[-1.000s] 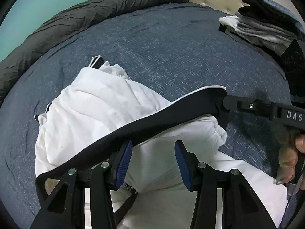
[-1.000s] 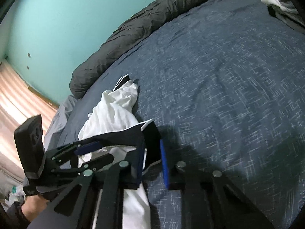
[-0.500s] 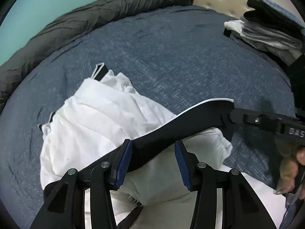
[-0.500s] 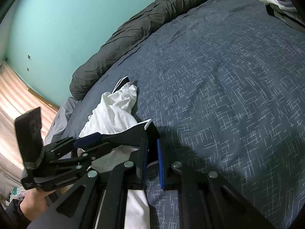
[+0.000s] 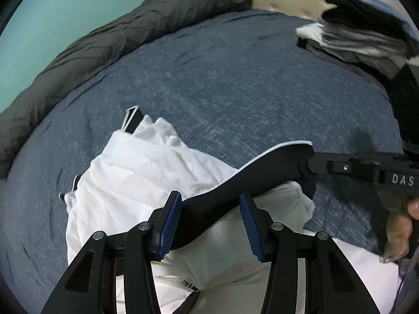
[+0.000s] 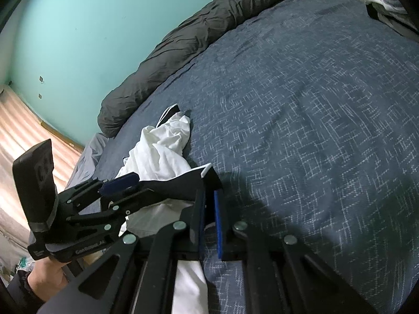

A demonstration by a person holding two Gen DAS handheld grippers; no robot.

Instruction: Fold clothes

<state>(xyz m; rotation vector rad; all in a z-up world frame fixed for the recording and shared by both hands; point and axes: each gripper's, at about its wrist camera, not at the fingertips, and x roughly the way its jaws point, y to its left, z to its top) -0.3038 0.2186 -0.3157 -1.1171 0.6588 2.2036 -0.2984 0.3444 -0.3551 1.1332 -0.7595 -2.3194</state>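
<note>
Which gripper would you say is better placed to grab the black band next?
Left: the left gripper is open with the black band between its pads, while the right gripper already pinches the band's end.

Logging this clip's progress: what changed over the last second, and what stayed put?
The right gripper closed tighter on the black band of the white garment and kept its hold. The band went from a taut straight line to a sagging curve, and the garment shifted slightly. The left gripper stayed open, straddling the band. The folded pile and dark duvet did not move.
</note>
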